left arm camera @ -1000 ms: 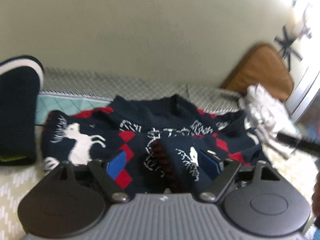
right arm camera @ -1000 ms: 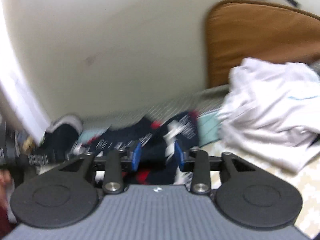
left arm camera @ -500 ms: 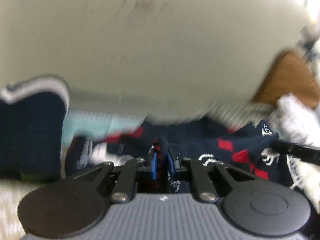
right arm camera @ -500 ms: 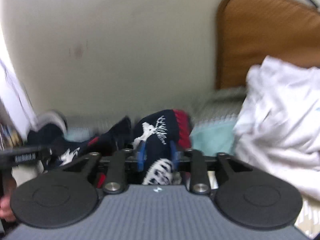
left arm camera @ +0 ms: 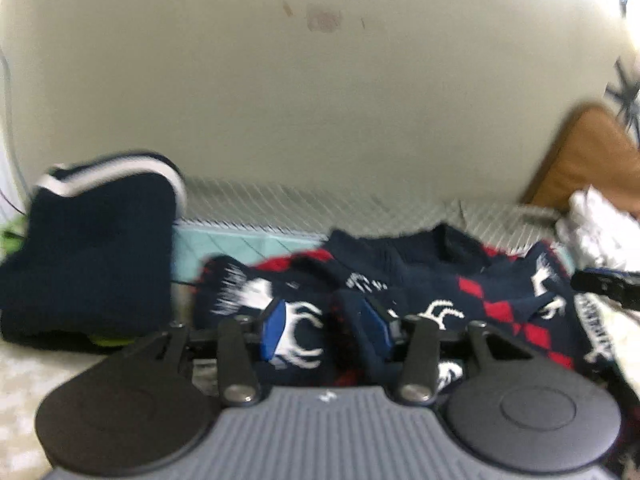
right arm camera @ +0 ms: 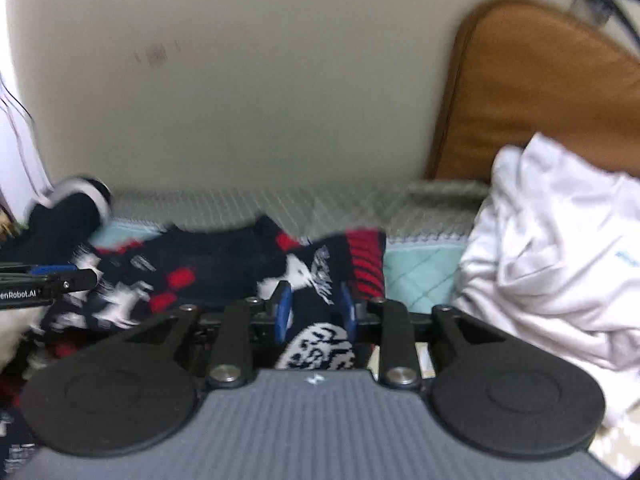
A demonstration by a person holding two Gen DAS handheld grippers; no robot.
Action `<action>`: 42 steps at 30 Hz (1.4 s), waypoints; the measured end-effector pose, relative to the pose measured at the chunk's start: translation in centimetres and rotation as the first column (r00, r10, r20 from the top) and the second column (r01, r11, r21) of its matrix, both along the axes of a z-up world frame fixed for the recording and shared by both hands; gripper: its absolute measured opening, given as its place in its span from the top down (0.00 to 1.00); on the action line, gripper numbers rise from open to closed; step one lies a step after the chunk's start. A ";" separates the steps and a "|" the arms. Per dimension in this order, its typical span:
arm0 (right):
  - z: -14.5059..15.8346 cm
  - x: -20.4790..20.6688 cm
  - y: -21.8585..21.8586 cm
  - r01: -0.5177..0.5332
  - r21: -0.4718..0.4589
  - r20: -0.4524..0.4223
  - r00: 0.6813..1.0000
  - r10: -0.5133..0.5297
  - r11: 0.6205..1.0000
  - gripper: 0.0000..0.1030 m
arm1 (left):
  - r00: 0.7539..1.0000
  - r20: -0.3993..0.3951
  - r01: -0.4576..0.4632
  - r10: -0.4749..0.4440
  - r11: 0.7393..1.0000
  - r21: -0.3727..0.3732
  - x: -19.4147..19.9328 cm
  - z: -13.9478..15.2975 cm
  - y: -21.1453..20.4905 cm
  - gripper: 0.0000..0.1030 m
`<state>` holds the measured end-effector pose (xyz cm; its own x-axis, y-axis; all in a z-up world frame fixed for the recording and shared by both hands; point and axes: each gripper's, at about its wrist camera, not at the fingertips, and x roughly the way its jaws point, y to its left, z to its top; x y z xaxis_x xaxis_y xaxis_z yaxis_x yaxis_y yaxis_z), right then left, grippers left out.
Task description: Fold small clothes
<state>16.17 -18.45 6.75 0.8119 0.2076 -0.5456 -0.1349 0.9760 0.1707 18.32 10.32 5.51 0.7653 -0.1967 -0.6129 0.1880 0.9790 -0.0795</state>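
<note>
The navy reindeer sweater [left arm camera: 460, 292] lies bunched on the bed [left arm camera: 280, 204], at about twelve o'clock of both claws. The left claw [left arm camera: 326, 330] is opening with a fold of sleeve between its blue pads; whether they still touch the knit is unclear in the blur, and if they let go before the fold is laid flat, the sleeve would likely slump back. The right claw [right arm camera: 316, 312] is closing on the opposite sleeve [right arm camera: 320, 276], pads pressing it; an uneven pull could drag the body askew toward the white garment [right arm camera: 560, 248] at three o'clock.
</note>
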 end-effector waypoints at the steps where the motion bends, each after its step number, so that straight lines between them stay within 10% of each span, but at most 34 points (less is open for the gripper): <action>1: 0.4 -1.3 -0.3 -0.015 0.015 0.005 1.000 0.015 1.000 0.70 | 1.000 0.018 0.003 -0.003 1.000 -0.006 -1.1 0.8 1.0 0.57; 9: -1.4 -9.3 -2.0 -0.126 0.140 -0.097 0.985 0.140 0.982 0.69 | 0.993 -0.058 0.100 -0.101 0.995 -0.032 -11.7 0.2 7.6 0.47; 12: -3.0 -10.3 -2.2 -0.044 0.001 -0.121 0.992 0.044 0.999 0.73 | 0.990 -0.098 0.101 -0.100 0.995 0.005 -15.3 -1.0 8.5 0.47; 32: -3.8 -30.0 -7.9 -0.114 0.394 -0.163 0.968 0.191 0.912 0.58 | 0.968 -0.218 0.082 -0.126 0.976 -0.202 -30.4 -2.5 12.6 0.29; 35: -5.1 -30.9 -7.3 -0.118 0.448 -0.164 0.964 0.211 0.886 0.70 | 0.960 -0.224 0.122 -0.166 0.972 -0.199 -30.8 -2.7 11.8 0.46; 37: -5.3 -31.0 -6.2 -0.133 0.450 -0.178 0.956 0.235 0.883 0.92 | 0.963 -0.224 0.129 -0.152 0.985 -0.115 -31.0 -2.6 11.0 0.94; 42: -1.8 -32.0 -5.5 -0.216 0.415 -0.051 0.964 0.260 0.884 0.93 | 0.969 -0.209 0.066 -0.129 0.957 -0.284 -30.5 -1.0 13.8 0.95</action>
<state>-15.79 -23.93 4.92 0.6545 0.6069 -0.4509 -0.3148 0.7610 0.5672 -12.21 24.13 4.52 0.5839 -0.4469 -0.6778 0.2280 0.8915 -0.3915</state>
